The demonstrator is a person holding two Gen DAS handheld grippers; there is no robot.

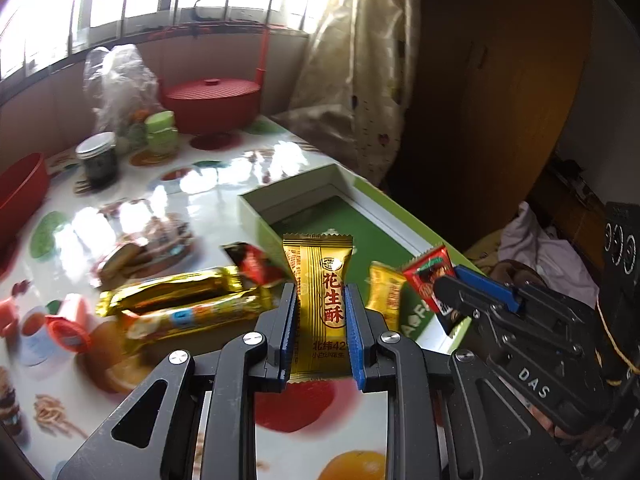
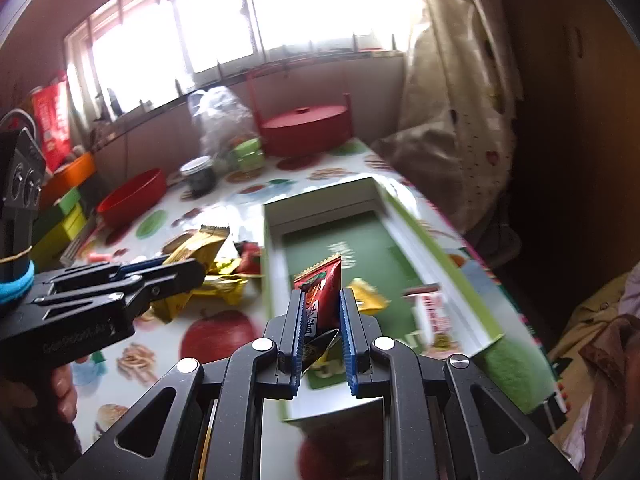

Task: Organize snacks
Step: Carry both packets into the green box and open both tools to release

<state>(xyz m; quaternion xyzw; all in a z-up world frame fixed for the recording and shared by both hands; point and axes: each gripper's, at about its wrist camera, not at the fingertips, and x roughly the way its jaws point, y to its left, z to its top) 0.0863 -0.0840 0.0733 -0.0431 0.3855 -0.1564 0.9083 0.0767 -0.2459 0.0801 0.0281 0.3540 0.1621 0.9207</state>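
Observation:
My left gripper [image 1: 319, 300] is shut on a gold peanut candy packet [image 1: 318, 280] and holds it upright above the table, just left of the open green box [image 1: 256, 212]. My right gripper [image 2: 320, 306] is shut on a red snack packet [image 2: 320, 288] over the near end of the green box [image 2: 404, 216]. A yellow packet [image 2: 370, 296] and a red-and-white packet [image 2: 434, 312] lie inside the box. Two gold bars [image 1: 180, 304] and a red packet [image 1: 256, 264] lie on the table left of the box. The right gripper also shows in the left wrist view [image 1: 452, 284].
A red lidded pot [image 1: 212, 100], a clear plastic bag [image 1: 120, 84], a green cup [image 1: 160, 132] and a dark jar [image 1: 98, 160] stand at the table's far end. A red bowl [image 2: 134, 198] sits at the left. A curtain [image 2: 452, 100] hangs beyond the box.

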